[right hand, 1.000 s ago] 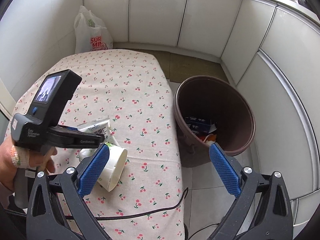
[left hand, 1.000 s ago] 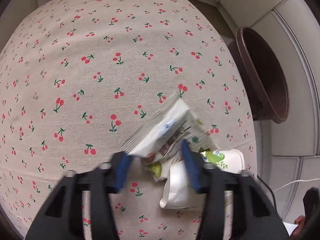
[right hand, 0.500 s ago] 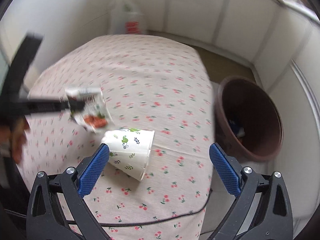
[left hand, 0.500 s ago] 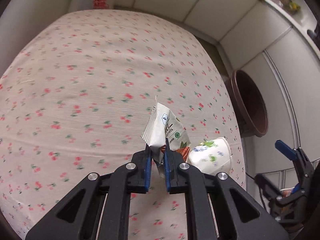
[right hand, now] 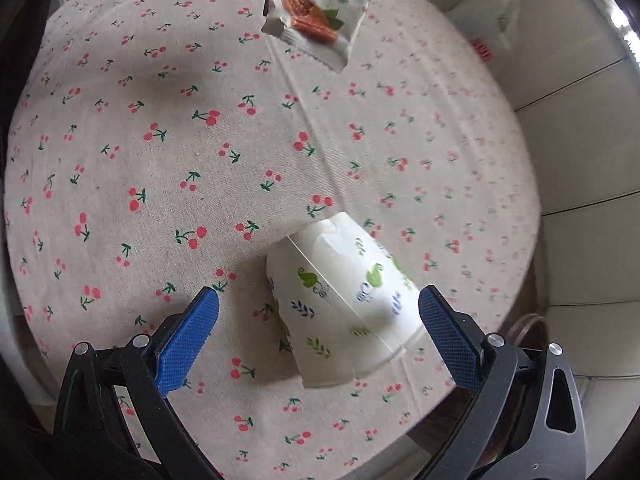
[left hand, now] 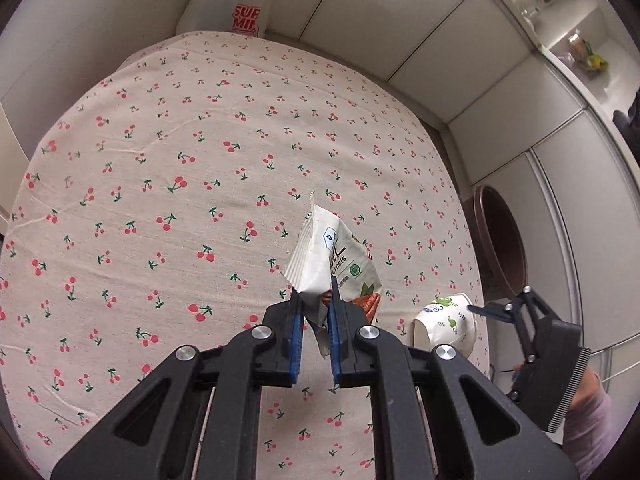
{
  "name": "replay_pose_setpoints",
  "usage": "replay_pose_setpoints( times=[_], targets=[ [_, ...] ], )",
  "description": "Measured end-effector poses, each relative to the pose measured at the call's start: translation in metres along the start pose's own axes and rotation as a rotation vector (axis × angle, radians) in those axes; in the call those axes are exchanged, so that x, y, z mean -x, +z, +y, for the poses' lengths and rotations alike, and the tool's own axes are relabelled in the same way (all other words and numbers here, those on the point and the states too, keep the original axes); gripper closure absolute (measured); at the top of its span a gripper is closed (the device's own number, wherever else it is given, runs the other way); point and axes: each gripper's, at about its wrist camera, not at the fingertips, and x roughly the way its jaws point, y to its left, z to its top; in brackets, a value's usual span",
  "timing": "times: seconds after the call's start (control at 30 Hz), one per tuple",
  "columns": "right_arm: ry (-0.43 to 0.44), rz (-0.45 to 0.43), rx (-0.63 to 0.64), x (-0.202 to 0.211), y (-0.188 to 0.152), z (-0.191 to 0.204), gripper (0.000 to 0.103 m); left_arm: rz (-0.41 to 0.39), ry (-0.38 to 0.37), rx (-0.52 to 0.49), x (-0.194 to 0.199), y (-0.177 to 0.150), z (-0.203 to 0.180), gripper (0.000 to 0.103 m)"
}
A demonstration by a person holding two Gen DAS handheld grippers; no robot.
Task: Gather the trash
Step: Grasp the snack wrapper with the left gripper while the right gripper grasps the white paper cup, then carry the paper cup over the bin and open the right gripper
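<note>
L gripper (left hand: 314, 312): blue-padded fingers pinched tight on white crinkled foil snack packet w/ nut picture (left hand: 334, 262), packet lifted clear of cherry-print cloth table (left hand: 180, 208).
R gripper (right hand: 318, 334): fingers spread wide, nothing gripped; white paper cup w/ green leaf print (right hand: 344, 308) lies on side between them, on cloth.
Brown round plastic bin (left hand: 500, 244) at 3 o'clock off table edge.
White plastic shopping bag w/ red lettering (left hand: 236, 0) at 12 o'clock, beyond table.
</note>
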Motion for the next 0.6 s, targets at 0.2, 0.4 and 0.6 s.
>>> replay_pose_setpoints(
  times=[0.2,0.4,0.6],
  targets=[
    [0.044,0.0,-0.085,-0.015,0.005,-0.022,0.034,0.0,-0.032,0.046,-0.008,0.005,0.006,0.092],
    [0.129,-0.039,-0.257,-0.01,0.007,-0.038,0.043,-0.003,-0.033,0.065,-0.011,0.006,0.008,0.092],
    [0.139,-0.079,-0.405,0.006,0.006,-0.046,0.048,-0.044,-0.039,0.077,-0.004,0.006,0.007,0.092]
  ],
)
